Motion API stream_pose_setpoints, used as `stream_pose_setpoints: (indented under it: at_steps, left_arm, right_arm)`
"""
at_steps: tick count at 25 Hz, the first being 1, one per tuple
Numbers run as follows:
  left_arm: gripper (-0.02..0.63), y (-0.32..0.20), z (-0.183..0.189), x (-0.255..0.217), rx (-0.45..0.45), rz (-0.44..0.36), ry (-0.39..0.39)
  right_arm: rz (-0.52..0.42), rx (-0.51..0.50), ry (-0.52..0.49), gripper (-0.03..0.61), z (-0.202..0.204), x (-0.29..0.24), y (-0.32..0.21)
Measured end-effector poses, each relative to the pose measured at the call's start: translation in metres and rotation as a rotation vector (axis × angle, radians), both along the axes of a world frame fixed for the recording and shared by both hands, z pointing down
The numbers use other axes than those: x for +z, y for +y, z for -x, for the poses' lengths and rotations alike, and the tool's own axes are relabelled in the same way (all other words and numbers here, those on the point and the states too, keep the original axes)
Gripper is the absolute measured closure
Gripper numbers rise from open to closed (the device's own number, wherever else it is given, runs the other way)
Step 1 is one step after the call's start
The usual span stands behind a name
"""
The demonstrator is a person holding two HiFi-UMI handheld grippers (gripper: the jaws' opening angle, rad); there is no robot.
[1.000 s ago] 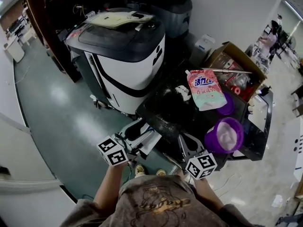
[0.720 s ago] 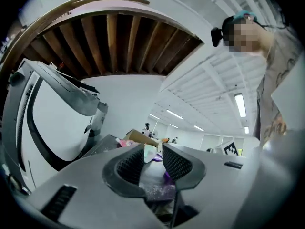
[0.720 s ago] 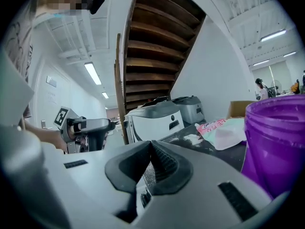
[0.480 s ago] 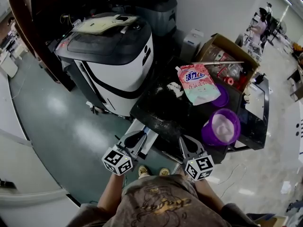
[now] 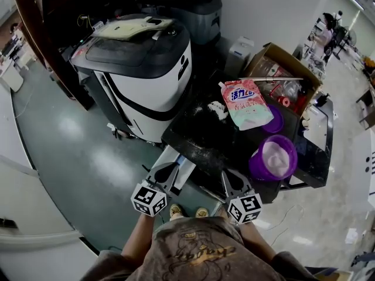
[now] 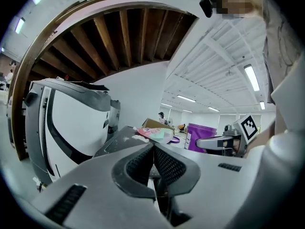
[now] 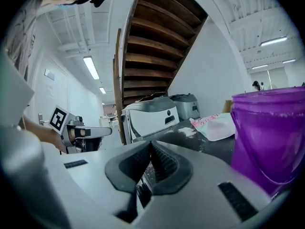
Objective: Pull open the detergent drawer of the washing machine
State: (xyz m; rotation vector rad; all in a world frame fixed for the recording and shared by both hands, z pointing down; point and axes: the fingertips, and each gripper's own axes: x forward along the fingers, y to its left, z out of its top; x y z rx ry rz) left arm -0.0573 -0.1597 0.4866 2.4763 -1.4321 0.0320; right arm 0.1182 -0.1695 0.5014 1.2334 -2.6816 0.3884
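Dropping lower since a second ago, the left gripper is now holding its jaws fully together on nothing, where they were standing apart before, and is pointing almost level at the front left corner of the dark-topped washing machine. Beside it, the right gripper is hovering at the same front edge near the purple tub, its jaws likewise clenched and empty. No view is showing the detergent drawer clearly below that edge.

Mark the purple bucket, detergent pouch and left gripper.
purple bucket (image 7: 269, 137), right gripper view, side wall.
detergent pouch (image 5: 246, 105), head view, middle of printed front.
left gripper (image 6: 153, 147), left gripper view, where the shut fingertips meet.
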Motion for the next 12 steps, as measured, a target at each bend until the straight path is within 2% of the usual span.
stream_pose_setpoints:
  at_steps: [12]
  left_arm:
    - [0.591, 0.0058, 0.0011, -0.0024, -0.038, 0.015, 0.043]
  right_arm:
    - [0.003, -0.015, 0.0, 0.578, 0.0015, 0.0001, 0.0039]
